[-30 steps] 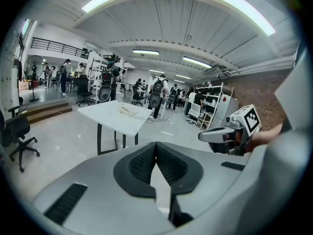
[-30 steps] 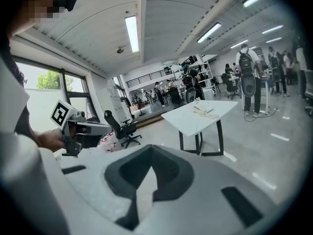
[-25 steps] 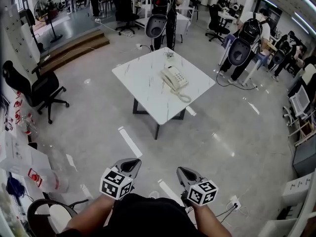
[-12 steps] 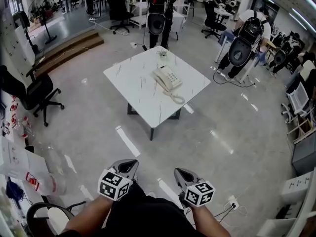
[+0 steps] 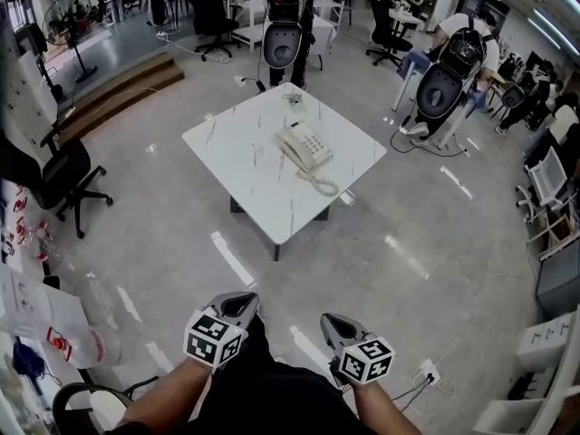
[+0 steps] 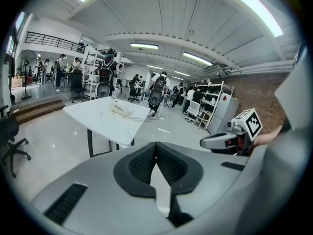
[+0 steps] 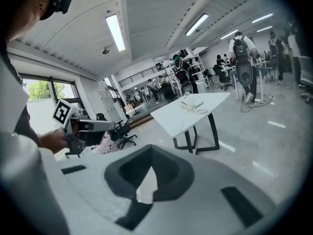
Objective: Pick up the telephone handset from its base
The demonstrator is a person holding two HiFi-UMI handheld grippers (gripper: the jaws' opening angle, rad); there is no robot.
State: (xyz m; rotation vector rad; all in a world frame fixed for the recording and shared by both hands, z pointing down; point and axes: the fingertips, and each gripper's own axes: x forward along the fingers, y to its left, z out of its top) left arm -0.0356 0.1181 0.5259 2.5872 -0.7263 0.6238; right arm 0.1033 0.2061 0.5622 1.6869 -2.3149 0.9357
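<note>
The telephone (image 5: 308,145) sits on the white counter (image 5: 237,161), a little right of its middle. Its handset (image 5: 291,149) lies in the base, and the coiled cord (image 5: 323,187) trails toward the counter's near edge. Both tools are low and near, well apart from the counter across the bare floor (image 5: 408,243). The left tool (image 5: 238,301) has its jaws pressed together with nothing between them. The right tool (image 5: 333,321) is also pressed together and empty.
</note>
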